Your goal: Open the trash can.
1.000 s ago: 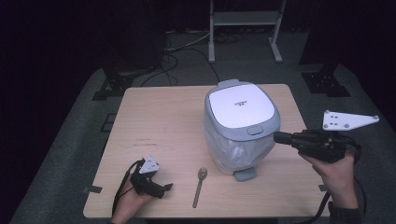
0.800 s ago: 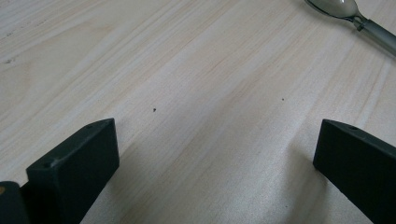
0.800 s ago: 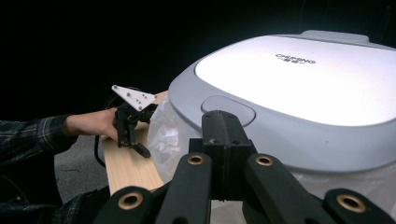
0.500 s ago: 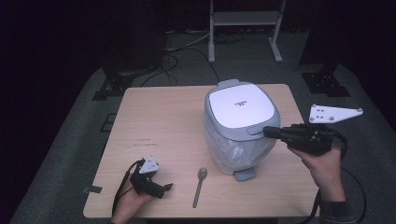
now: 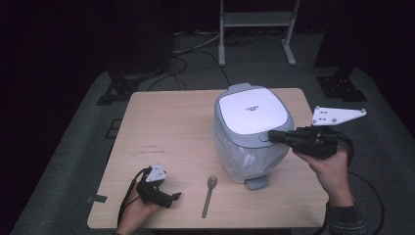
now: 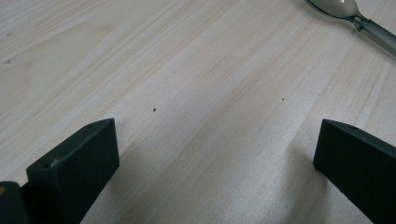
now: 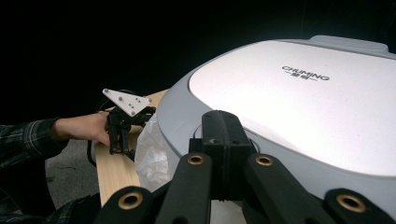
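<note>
On the wooden surface [image 5: 166,132] the grey pedal bin [image 5: 250,128], lined with a clear plastic bag [image 5: 244,156], stands toward the right half, its white lid down and its foot pedal [image 5: 256,182] facing the near edge. At the bin's right side the right tongs [image 5: 272,137] are held level, pointing at the lid's rim; their jaws are closed together with nothing between them, and the tips sit at the grey rim of the lid, touching it or just short of it, which the right gripper view does not settle. To the near left of the bin, well apart from it, the left tongs [image 5: 172,197] rest low on the surface with jaws spread wide and only bare wood between them. A spoon [image 5: 209,195] lies between the left tongs and the bin's pedal, its bowl toward the bin, untouched by either tongs.
</note>
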Motion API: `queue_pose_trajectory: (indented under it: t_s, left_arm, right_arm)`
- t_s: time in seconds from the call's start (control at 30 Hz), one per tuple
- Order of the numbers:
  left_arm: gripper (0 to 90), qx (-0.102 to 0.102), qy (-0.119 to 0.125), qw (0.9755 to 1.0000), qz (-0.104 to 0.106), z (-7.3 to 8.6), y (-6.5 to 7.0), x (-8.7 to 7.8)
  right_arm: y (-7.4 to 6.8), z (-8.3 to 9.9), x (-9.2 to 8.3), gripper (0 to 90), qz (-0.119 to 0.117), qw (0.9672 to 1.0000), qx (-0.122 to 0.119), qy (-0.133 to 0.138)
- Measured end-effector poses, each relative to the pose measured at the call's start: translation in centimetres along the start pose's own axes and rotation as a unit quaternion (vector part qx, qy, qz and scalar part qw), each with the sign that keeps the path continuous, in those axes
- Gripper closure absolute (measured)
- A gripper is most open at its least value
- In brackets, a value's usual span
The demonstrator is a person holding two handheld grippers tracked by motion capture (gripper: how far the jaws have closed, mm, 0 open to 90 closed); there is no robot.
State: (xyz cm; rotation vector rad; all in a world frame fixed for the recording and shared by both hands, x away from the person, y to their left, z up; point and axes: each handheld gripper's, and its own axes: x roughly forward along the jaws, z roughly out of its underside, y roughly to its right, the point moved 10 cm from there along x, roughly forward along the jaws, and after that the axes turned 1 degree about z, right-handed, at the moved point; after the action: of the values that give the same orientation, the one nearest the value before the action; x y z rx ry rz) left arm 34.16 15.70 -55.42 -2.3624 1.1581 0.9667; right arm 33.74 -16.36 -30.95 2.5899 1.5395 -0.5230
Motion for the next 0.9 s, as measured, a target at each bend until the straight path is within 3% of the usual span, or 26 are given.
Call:
queue_pose_trajectory:
  t_s: [0.5, 0.6, 0.9]
  left_arm:
    - [0.0, 0.000, 0.001, 1.0000, 0.000, 0.0, 0.0, 0.0]
    - [0.0, 0.000, 0.000, 1.0000, 0.000, 0.0, 0.0, 0.0]
    - [0.0, 0.000, 0.000, 1.0000, 0.001, -0.1, 0.1, 0.1]
  right_arm:
    - [0.1, 0.2, 0.0, 90.0, 0.005, 1.0000, 0.006, -0.005]
    - [0.2, 0.3, 0.0, 90.0, 0.017, 0.9998, 0.000, -0.014]
    - [0.5, 0.2, -1.7, 86.6, 0.032, 0.9993, -0.008, 0.018]
